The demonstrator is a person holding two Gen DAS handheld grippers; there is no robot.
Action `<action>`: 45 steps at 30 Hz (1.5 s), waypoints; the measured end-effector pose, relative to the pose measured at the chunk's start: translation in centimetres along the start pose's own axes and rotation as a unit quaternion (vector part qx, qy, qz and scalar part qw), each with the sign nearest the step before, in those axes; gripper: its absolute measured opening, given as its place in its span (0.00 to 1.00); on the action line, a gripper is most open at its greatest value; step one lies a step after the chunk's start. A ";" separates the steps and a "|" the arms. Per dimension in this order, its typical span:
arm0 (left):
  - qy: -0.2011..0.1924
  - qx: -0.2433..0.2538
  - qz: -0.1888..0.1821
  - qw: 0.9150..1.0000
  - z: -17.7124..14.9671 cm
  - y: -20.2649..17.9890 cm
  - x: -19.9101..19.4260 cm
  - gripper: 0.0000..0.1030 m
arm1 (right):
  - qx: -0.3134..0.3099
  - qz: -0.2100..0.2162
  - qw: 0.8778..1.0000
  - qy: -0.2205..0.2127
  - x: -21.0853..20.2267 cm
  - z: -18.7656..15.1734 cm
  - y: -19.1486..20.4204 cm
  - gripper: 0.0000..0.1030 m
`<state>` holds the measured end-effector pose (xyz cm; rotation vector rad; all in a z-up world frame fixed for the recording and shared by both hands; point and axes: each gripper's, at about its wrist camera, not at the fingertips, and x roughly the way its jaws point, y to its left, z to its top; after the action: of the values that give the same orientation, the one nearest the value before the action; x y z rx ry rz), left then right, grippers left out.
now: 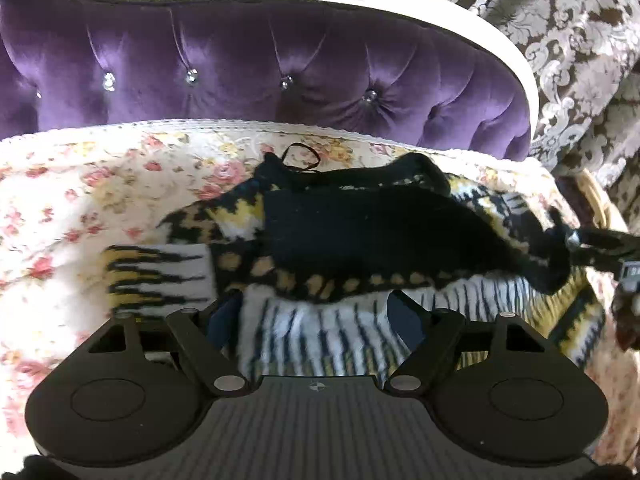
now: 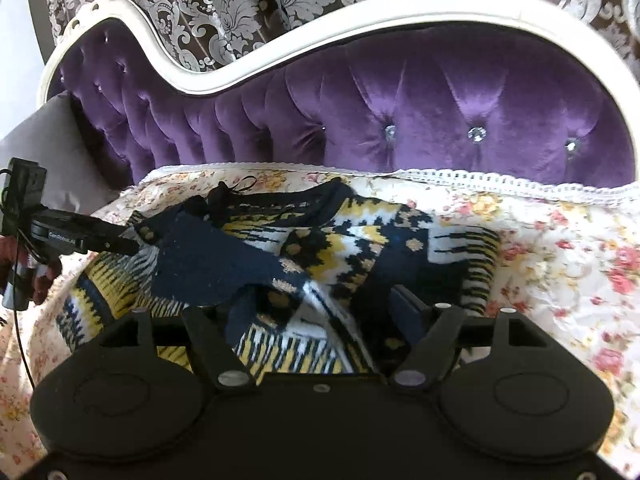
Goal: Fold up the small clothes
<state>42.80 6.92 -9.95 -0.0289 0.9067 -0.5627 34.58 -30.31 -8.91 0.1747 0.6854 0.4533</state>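
Note:
A small knitted garment (image 1: pixel 360 236), black, yellow and white, lies crumpled on the flowered bedspread (image 1: pixel 80 184). A thin black loop sticks up at its far edge. In the left wrist view my left gripper (image 1: pixel 314 312) stands open over the striped near part, cloth lying loosely between its fingers (image 1: pixel 224 316). My right gripper (image 1: pixel 576 240) reaches the garment's right end. In the right wrist view the garment (image 2: pixel 320 248) spreads ahead and my right gripper (image 2: pixel 320 308) is open with a fold between its fingers (image 2: pixel 404 308); the left finger is partly hidden by cloth. My left gripper (image 2: pixel 134 246) touches the garment's left edge.
A purple tufted headboard (image 2: pixel 400 92) with a white frame (image 1: pixel 360 4) rises just behind the bedspread's lace edge. Patterned brown and silver curtains (image 1: pixel 580 60) hang behind it. A grey pillow (image 2: pixel 52 160) lies at the left, and a wicker rim (image 1: pixel 600 200) shows at the right.

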 end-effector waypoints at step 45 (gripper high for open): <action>-0.140 0.016 0.111 0.984 0.1 -2.3 -4.2 0.09 | -0.007 -0.081 0.993 -0.087 1.5 3.7 1.5 0.11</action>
<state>39.76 6.93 -6.21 0.0222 0.6163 -0.3531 37.45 -28.36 -6.50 0.1418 0.5209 0.2834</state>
